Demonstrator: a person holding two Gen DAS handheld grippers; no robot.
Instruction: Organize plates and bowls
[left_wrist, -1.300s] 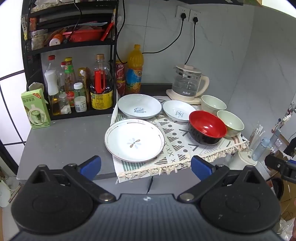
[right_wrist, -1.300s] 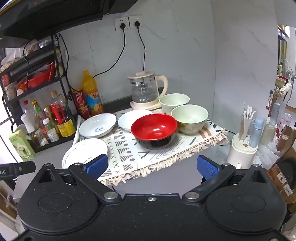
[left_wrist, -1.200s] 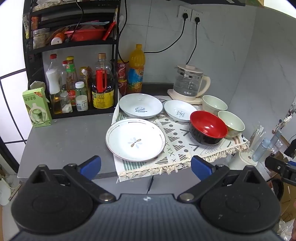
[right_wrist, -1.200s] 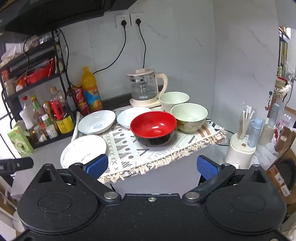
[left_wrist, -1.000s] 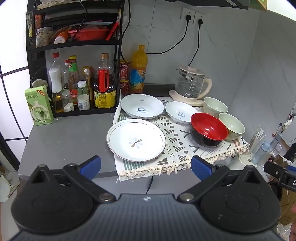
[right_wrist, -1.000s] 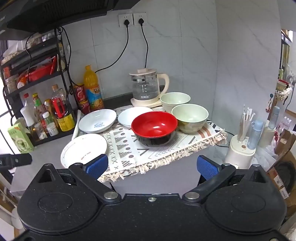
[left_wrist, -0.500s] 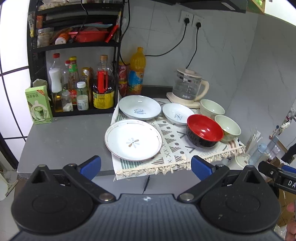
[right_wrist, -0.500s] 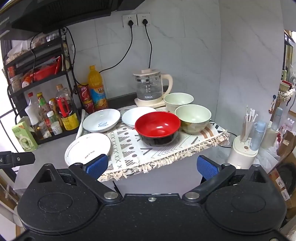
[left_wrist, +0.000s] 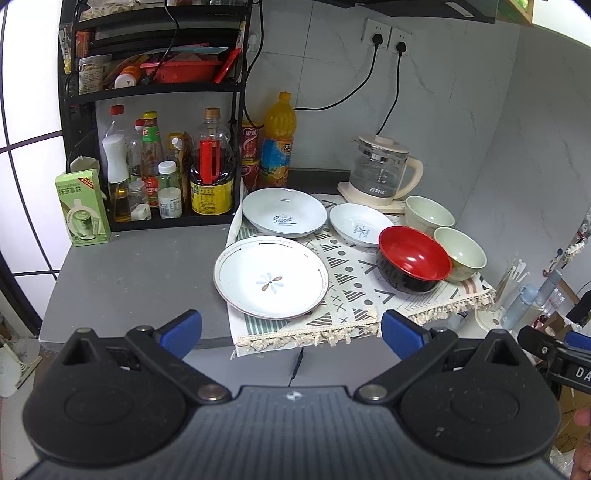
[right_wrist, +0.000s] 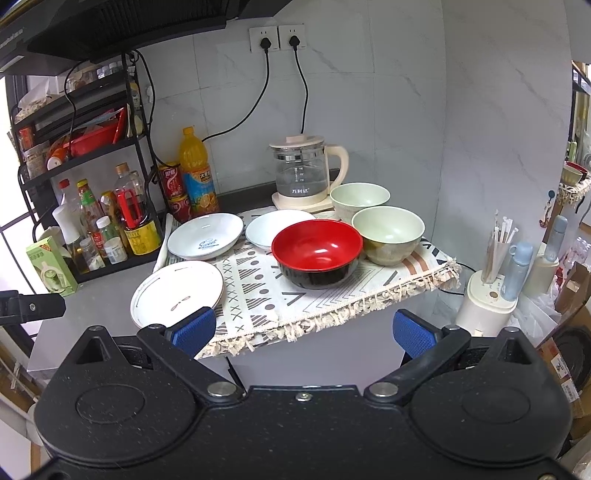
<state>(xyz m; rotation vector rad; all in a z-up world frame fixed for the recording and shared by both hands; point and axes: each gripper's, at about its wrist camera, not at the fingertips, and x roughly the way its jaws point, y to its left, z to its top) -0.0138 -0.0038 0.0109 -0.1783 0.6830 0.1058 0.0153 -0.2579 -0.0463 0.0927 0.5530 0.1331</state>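
Observation:
On a patterned cloth (left_wrist: 354, 280) lie a large flower plate (left_wrist: 271, 277), a "Sweet" plate (left_wrist: 284, 212), a small white plate (left_wrist: 360, 225), a red-and-black bowl (left_wrist: 413, 258) and two pale green bowls (left_wrist: 460, 253) (left_wrist: 428, 214). The same dishes show in the right wrist view: flower plate (right_wrist: 177, 291), "Sweet" plate (right_wrist: 205, 234), red bowl (right_wrist: 317, 251), green bowls (right_wrist: 388, 229) (right_wrist: 360, 197). My left gripper (left_wrist: 291, 330) is open and empty, in front of the counter edge. My right gripper (right_wrist: 303, 330) is open and empty, also short of the counter.
A glass kettle (left_wrist: 380, 170) stands at the back by the wall. A black rack (left_wrist: 155, 122) with bottles and jars fills the back left, with an orange drink bottle (left_wrist: 277, 144) beside it. A green carton (left_wrist: 83, 206) stands on the grey counter (left_wrist: 140, 266). A white holder with sticks (right_wrist: 491, 295) stands at the right.
Both grippers have drifted back and up a little from the counter, so the dishes look slightly smaller. Nothing on the counter has moved.

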